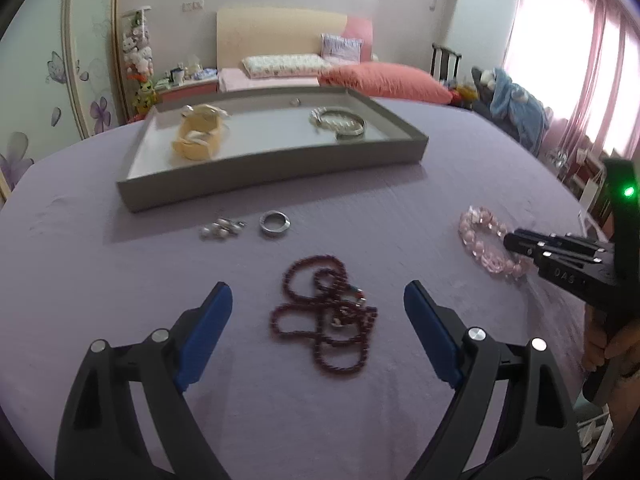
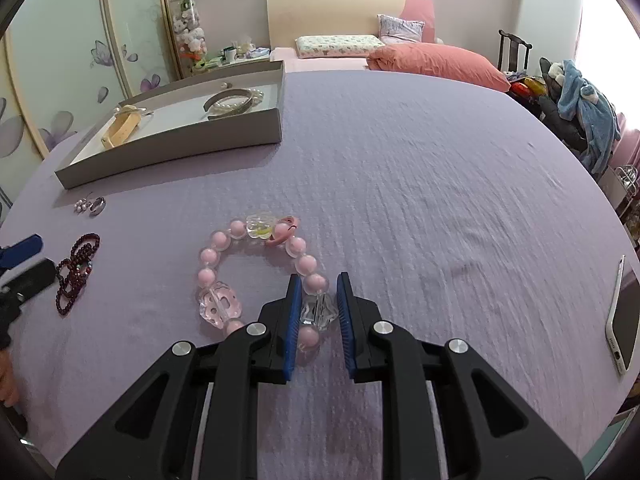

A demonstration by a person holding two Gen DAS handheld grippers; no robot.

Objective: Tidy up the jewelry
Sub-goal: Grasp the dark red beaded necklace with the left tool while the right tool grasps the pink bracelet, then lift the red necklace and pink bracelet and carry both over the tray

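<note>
A pink bead bracelet (image 2: 208, 258) with clear crystal beads lies on the purple cloth. My right gripper (image 2: 319, 280) is shut on it, its blue pads pressing on one clear bead at the near side. In the left wrist view the same bracelet (image 1: 476, 232) lies at the right with the right gripper (image 1: 510, 240) on it. My left gripper (image 1: 318, 286) hangs open just above a tangled dark red bead necklace (image 1: 328, 320), which lies between its fingers untouched. A grey tray (image 1: 272, 176) stands farther back and holds a yellow band (image 1: 198, 140) and a silver bangle with pearls (image 1: 340, 122).
A silver ring (image 1: 274, 223) and small pearl earrings (image 1: 220, 230) lie on the cloth in front of the tray. A white phone (image 2: 622, 320) rests at the cloth's right edge. Pillows, a chair and clothes are beyond the far edge.
</note>
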